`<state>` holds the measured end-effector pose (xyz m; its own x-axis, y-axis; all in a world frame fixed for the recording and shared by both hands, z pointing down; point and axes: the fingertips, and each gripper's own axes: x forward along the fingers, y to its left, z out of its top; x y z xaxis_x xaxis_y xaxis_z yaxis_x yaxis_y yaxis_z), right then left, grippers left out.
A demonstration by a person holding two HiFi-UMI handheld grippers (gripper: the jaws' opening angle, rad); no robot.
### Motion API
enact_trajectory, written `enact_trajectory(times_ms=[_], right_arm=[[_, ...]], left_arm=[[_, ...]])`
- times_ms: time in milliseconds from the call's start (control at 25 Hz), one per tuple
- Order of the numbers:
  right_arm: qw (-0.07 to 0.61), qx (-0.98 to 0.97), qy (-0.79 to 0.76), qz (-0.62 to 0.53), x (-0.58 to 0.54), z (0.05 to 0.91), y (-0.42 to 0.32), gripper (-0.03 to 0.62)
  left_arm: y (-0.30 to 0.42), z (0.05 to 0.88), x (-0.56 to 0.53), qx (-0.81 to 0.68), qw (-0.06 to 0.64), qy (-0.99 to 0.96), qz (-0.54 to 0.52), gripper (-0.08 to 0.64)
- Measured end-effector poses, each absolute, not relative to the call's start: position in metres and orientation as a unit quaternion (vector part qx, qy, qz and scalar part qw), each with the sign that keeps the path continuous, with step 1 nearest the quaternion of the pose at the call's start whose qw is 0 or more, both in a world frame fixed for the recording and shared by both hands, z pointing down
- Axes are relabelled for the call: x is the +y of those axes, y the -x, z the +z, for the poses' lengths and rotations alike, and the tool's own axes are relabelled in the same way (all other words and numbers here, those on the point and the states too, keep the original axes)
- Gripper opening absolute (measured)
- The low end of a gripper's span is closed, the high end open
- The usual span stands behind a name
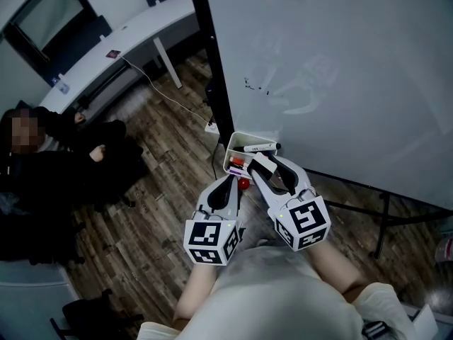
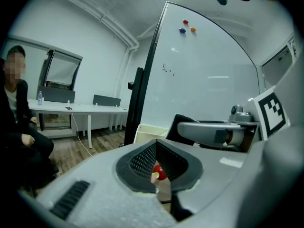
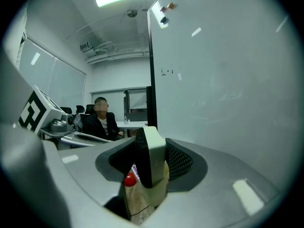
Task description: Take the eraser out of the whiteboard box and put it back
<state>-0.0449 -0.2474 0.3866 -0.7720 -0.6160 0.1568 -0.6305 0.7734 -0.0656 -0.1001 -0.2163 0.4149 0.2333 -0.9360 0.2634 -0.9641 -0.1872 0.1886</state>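
Note:
The eraser, white with a black felt face, stands on edge between the pads of my right gripper, which is shut on it. In the right gripper view the eraser fills the gap of that gripper, felt side to the left. It hangs just in front of the white whiteboard box, low on the whiteboard. My left gripper sits close beside it to the left, narrowly open and holding nothing. Through the gap of the left gripper a small red round thing shows.
A black marker and a red item lie in the box. A person in dark clothes sits at the left on the wood floor side, near a white desk. The board's black post and stand leg flank the box.

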Motion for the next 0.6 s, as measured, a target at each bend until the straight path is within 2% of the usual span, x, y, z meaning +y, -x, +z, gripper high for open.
enact_trajectory(times_ms=[600], right_arm=[[0.033, -0.935, -0.350, 0.035, -0.233, 0.362, 0.038, 0.187]], left_arm=[[0.096, 0.408, -0.203, -0.611, 0.151, -0.776, 0.039, 0.005]])
